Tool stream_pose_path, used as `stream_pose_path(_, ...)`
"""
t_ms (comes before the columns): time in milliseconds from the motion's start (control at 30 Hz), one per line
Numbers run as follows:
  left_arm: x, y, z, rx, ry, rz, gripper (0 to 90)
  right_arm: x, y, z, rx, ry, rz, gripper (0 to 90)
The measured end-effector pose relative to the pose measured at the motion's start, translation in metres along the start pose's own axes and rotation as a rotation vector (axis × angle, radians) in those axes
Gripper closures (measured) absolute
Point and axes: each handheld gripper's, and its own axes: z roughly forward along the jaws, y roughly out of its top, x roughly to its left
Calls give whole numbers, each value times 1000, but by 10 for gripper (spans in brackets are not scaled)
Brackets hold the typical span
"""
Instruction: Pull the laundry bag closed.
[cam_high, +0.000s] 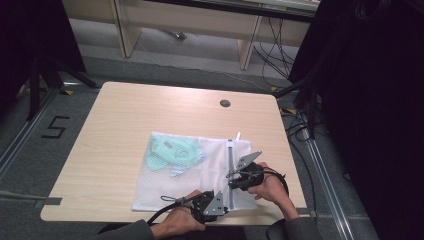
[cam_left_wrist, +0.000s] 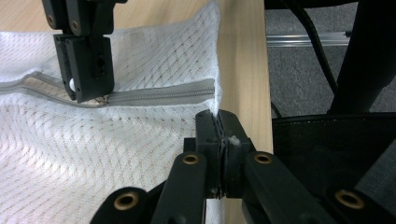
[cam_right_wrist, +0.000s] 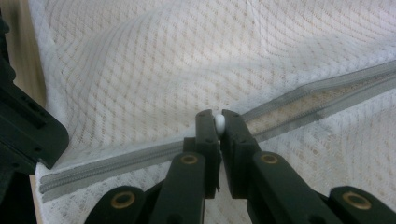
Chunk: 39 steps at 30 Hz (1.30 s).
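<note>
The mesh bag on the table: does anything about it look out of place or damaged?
Nothing looks damaged. The white mesh bag lies flat on the table, with pale green cloth inside. Its grey zipper is part open beyond the white pull that the right claw pinches. The left claw clamps the bag's corner at the table edge.

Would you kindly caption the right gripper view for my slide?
Right gripper pinching the white zipper pull on a white mesh laundry bag.

high view sits up above the near edge, looking forward and down over the whole table. both gripper views ride super close, low over the white mesh bag - they share its grey zipper near the corner.
</note>
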Motion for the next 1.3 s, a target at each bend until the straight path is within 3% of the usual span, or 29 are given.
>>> stream_pose_path(67, 0, 0, -1, 2, -1, 1, 882, 1, 1, -1, 7, -1, 23, 863)
stream_pose_path(167, 0, 0, -1, 2, -1, 0, 883, -1, 1, -1, 7, -7, 24, 863)
stream_pose_path(233, 1, 1, -1, 6, -3, 5, 883, -5, 2, 1, -8, -7, -1, 864)
stream_pose_path(433, 0, 0, -1, -1, 0, -1, 882, -8, 2, 0, 3, -19, 31, 864)
stream_pose_path(533, 0, 1, -2, 4, -4, 7, 883, -12, 3, 1, -6, -25, 6, 863)
stream_pose_path(600, 0, 0, -1, 4, -7, -2, 883, -12, 3, 0, -3, -27, 39, 863)
stream_pose_path(767, 0, 0, -2, 5, -3, 3, 883, -17, 5, 0, -2, -38, 34, 864)
stream_pose_path(800, 0, 0, -2, 7, -3, 5, 883, -19, 5, 1, -9, -35, 12, 863)
stream_pose_path(867, 0, 0, -2, 7, -3, 6, 883, -18, 5, 2, -1, -30, 50, 863)
stream_pose_path(933, 0, 0, -1, -1, -1, -2, 883, -22, 6, 2, -7, -36, 28, 864)
stream_pose_path(1000, 0, 0, -1, 0, -2, -4, 883, -21, 6, 2, -4, -27, 54, 864)
stream_pose_path(1200, 1, 1, -2, 3, 0, 16, 884, -24, 7, 2, -11, -30, 57, 864)
stream_pose_path(1300, 0, 0, -1, -3, -1, -11, 883, -26, 7, 3, -10, -27, 57, 863)
